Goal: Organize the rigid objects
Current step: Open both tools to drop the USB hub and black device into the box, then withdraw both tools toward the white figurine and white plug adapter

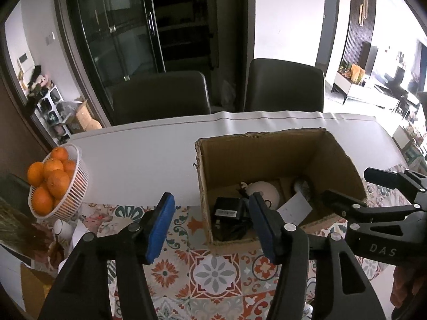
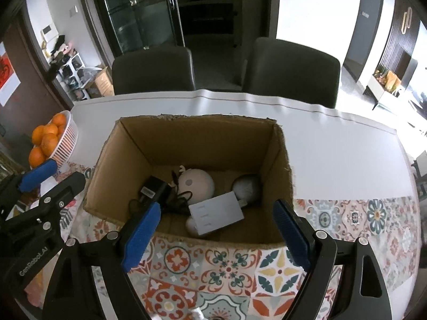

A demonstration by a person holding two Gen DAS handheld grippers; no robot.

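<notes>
White round item (image 2: 192, 226) under the grey box (image 2: 216, 214), mostly hidden.

The right tongs (image 1: 347, 184), seen from the left wrist, carry the raised letters "DAS" on their black body. The left tongs (image 2: 53, 178), seen from the right wrist, bear "GenRobot.AI" in white along the black frame. The label on the black adapter (image 1: 226, 213) in the box is too small to read.
</notes>
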